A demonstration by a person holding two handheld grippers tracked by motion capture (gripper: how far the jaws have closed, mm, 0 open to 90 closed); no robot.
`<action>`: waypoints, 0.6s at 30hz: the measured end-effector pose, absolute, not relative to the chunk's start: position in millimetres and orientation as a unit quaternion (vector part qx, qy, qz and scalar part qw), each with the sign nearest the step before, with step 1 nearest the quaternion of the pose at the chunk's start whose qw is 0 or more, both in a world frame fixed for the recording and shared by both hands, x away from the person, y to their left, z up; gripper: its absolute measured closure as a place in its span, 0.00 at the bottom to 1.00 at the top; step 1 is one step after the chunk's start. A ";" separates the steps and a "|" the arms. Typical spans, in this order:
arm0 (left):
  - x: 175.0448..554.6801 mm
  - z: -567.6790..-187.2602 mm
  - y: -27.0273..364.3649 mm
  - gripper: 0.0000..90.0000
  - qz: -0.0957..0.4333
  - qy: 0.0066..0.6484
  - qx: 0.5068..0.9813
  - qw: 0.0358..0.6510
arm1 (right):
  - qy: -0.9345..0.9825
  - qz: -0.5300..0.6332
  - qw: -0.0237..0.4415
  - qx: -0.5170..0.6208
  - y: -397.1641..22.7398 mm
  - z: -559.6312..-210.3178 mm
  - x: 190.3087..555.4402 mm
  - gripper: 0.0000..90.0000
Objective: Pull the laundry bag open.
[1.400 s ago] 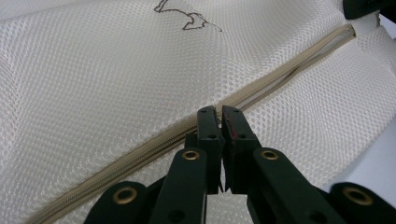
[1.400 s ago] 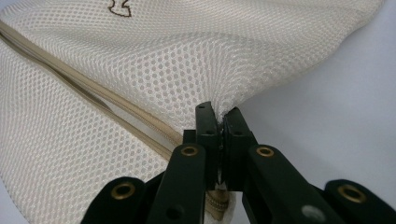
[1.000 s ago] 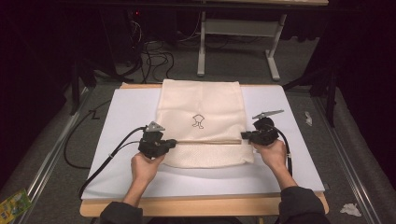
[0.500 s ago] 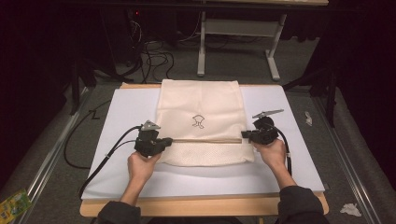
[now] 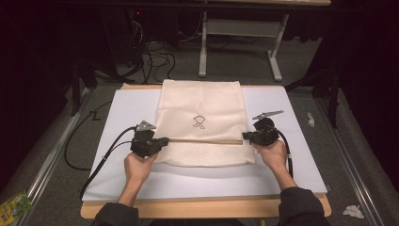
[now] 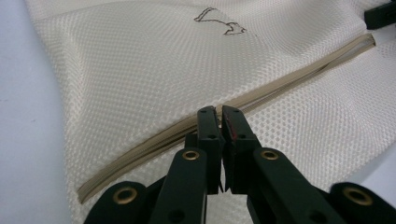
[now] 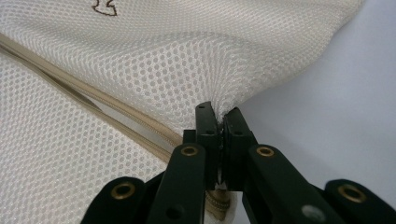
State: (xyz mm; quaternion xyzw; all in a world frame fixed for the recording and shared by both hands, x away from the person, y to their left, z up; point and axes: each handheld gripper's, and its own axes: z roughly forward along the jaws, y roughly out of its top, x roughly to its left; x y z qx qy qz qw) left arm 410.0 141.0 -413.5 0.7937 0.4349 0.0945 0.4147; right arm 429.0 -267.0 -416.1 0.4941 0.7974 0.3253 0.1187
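Observation:
A cream mesh bag (image 5: 202, 101) with a small dark logo (image 5: 200, 121) lies flat on a white board (image 5: 291, 160). A beige zipper (image 5: 202, 140) runs across the bag from side to side. My left gripper (image 5: 164, 140) is at the zipper's left end. In the left gripper view its jaws stand shut (image 6: 219, 112) right on the zipper line (image 6: 299, 74); what they pinch is hidden. My right gripper (image 5: 244, 136) is at the right end, shut (image 7: 220, 112) on the bag's mesh edge (image 7: 243, 88) beside the zipper (image 7: 93, 107), puckering the cloth.
The board rests on a wooden table (image 5: 202, 208). Cables (image 5: 150, 52) and a metal stand's legs (image 5: 277, 61) are on the floor behind. A rail (image 5: 51, 155) runs along the left. A crumpled paper (image 5: 353, 211) and a green packet (image 5: 14, 207) lie on the floor.
My left gripper has shifted slightly to the left along the zipper line. The right gripper and the bag's right edge have stayed put.

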 end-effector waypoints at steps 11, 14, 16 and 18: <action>410.7 -411.7 150.0 0.97 0.101 0.441 0.790 0.414 | 0.798 0.320 0.123 0.496 -267.3 -416.5 429.5 0.99; 410.4 -411.2 153.5 0.97 0.107 0.444 0.790 0.410 | 0.797 0.322 0.123 0.496 -268.2 -417.1 429.4 0.99; 409.8 -410.0 155.9 0.97 0.111 0.445 0.789 0.408 | 0.797 0.321 0.124 0.497 -269.4 -417.6 429.3 0.99; 409.6 -408.8 158.4 0.97 0.111 0.449 0.787 0.409 | 0.796 0.322 0.124 0.497 -271.0 -417.9 429.3 0.99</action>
